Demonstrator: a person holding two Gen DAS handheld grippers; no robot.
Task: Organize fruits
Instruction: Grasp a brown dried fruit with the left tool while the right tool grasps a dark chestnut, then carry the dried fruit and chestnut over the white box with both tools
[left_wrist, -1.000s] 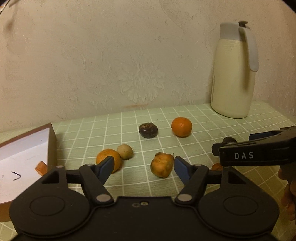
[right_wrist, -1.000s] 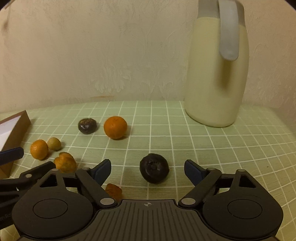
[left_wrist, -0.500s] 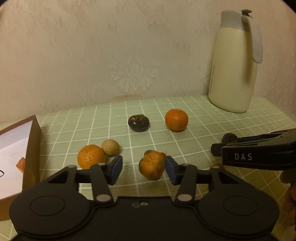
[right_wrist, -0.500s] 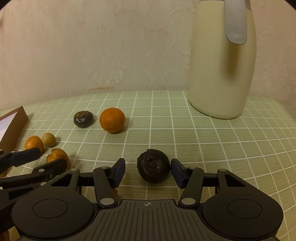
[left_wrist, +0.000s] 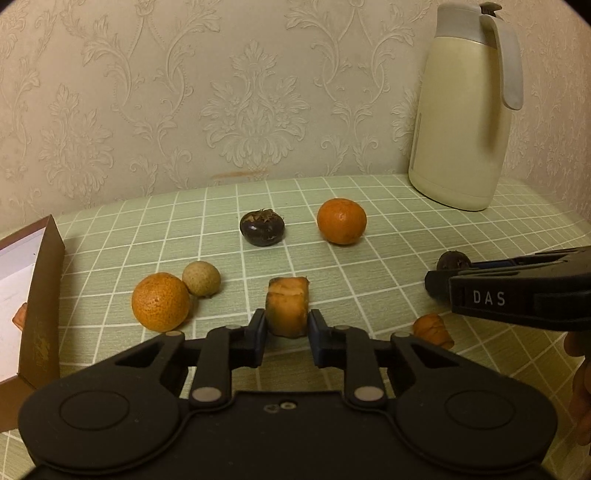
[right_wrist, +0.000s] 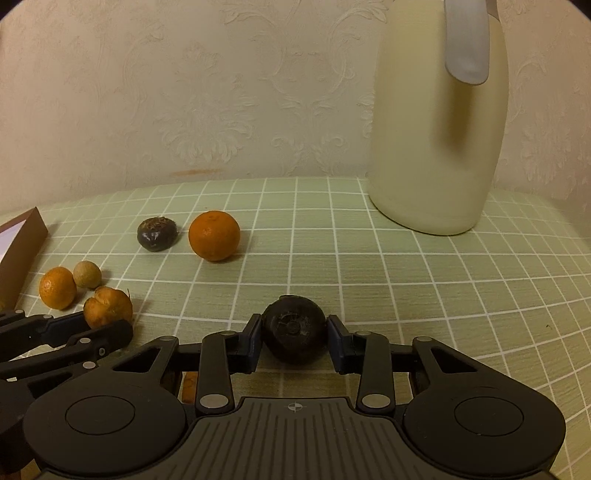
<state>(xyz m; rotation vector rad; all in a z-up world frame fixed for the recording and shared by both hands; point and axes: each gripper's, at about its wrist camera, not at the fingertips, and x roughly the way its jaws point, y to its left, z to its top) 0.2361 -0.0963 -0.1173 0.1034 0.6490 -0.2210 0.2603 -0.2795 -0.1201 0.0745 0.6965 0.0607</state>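
So both grippers have just been closing and each has a fruit now. The left gripper (left_wrist: 286, 334) has its fingers (left_wrist: 257, 334) pinched in tight on a wrinkly brownish-orange fruit (left_wrist: 288, 308), which looks squashed between them, down near the front edge of the bench (left_wrist: 406, 206). The right gripper (right_wrist: 294, 341) is clamped on a dark round fruit (right_wrist: 293, 334), pads touching both sides, also toward the front edge.

Everything else sits loose on the green checked cloth: a dimpled orange (left_wrist: 160, 301) touching a small tan fruit (left_wrist: 201, 277) just left of the left gripper, another dark fruit (left_wrist: 262, 230) and a smooth orange (left_wrist: 341, 220) side by side farther back near the wall. A little orange scrap (left_wrist: 432, 329) lies just under the right gripper's side. A brown box (left_wrist: 42, 295) is at the left edge with something orange (left_wrist: 20, 317) inside, and a cream jug (left_wrist: 467, 110) stands at the back right corner.
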